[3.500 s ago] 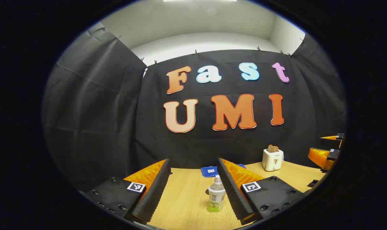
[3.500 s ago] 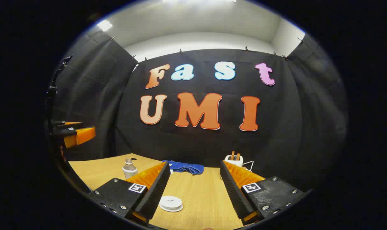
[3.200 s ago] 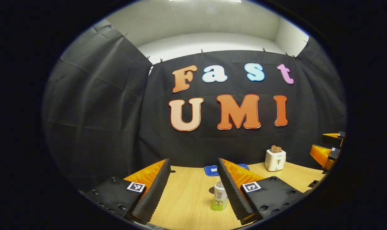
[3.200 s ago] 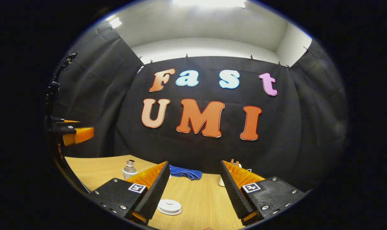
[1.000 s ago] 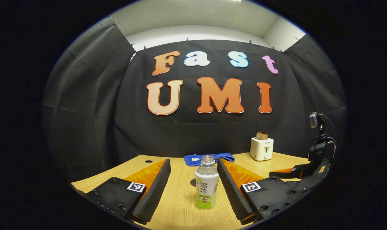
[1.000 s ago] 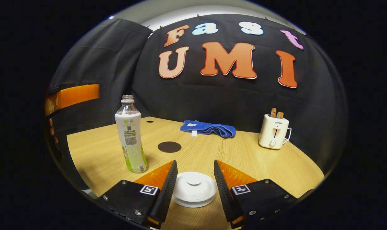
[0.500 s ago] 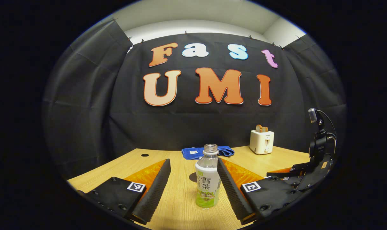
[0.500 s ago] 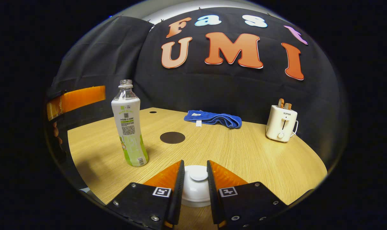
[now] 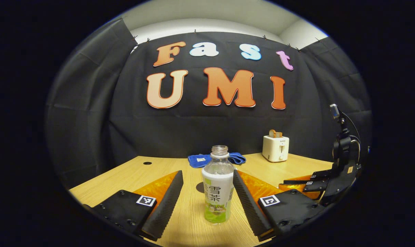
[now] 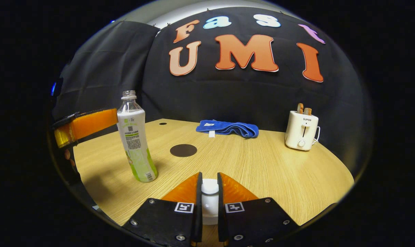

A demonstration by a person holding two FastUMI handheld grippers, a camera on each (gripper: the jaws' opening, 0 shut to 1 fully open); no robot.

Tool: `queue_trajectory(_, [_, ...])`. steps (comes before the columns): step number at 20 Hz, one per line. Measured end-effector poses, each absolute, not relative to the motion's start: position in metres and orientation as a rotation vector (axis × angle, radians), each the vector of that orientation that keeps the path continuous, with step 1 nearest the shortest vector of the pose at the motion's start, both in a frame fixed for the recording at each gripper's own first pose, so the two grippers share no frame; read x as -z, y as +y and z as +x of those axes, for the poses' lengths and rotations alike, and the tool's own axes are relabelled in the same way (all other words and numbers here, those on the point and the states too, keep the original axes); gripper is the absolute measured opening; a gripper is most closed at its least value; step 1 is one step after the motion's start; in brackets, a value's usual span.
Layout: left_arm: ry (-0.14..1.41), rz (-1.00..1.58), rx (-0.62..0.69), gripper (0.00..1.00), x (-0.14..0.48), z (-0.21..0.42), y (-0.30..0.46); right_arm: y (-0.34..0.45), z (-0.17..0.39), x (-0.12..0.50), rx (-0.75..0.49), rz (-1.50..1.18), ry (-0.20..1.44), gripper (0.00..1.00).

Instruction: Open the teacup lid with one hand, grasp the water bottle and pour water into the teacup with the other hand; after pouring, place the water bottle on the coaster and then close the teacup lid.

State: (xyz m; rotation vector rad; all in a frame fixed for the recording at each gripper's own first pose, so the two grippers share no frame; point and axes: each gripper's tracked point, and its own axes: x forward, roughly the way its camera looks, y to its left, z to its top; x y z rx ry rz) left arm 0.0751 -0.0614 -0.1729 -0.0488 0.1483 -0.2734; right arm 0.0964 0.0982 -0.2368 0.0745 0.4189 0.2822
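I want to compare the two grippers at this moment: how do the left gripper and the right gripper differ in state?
The left gripper is open, while the right gripper is shut on the teacup lid. The left gripper's fingers flank the water bottle without touching; the right one's press the lid's knob. Both are low over the table.

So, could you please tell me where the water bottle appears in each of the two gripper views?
Left gripper view: the water bottle stands low at centre, between the open fingers.
Right gripper view: it stands at the left, on the table.
Shared landmark: the white toaster, right of the bottle in both.
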Motion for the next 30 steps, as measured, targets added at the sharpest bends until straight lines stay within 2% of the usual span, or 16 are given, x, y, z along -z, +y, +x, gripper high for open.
queue_trajectory(5, [0.167,-0.057,0.318,0.94,0.18,0.073,-0.073,0.093,0.098,0.217,-0.291,0.12,0.384,0.18])
queue_trajectory(11, [0.255,-0.065,0.31,0.93,0.212,0.08,-0.083,0.088,0.096,0.182,-0.306,0.148,0.322,0.18])
queue_trajectory(12, [0.267,-0.061,0.308,0.88,0.218,0.083,-0.084,0.086,0.097,0.177,-0.3,0.151,0.312,0.18])
queue_trajectory(14, [0.295,-0.049,0.305,0.88,0.229,0.086,-0.084,0.082,0.098,0.166,-0.297,0.164,0.293,0.18])
queue_trajectory(16, [0.317,-0.043,0.303,0.81,0.241,0.09,-0.086,0.077,0.099,0.159,-0.288,0.17,0.275,0.18])
queue_trajectory(17, [0.324,-0.055,0.304,0.81,0.244,0.091,-0.089,0.077,0.098,0.156,-0.288,0.172,0.268,0.18])
queue_trajectory(18, [0.321,-0.059,0.307,0.72,0.244,0.091,-0.09,0.076,0.098,0.151,-0.288,0.177,0.26,0.18])
queue_trajectory(27, [0.391,0.012,0.3,0.71,0.275,0.103,-0.096,0.065,0.098,0.143,-0.273,0.177,0.243,0.18])
queue_trajectory(28, [0.387,0.008,0.3,0.72,0.275,0.108,-0.098,0.064,0.098,0.142,-0.27,0.174,0.242,0.18])
queue_trajectory(29, [0.385,0.006,0.298,0.77,0.274,0.111,-0.099,0.062,0.098,0.143,-0.268,0.172,0.241,0.18])
queue_trajectory(30, [0.386,0.004,0.299,0.76,0.276,0.115,-0.1,0.061,0.098,0.143,-0.264,0.172,0.242,0.18])
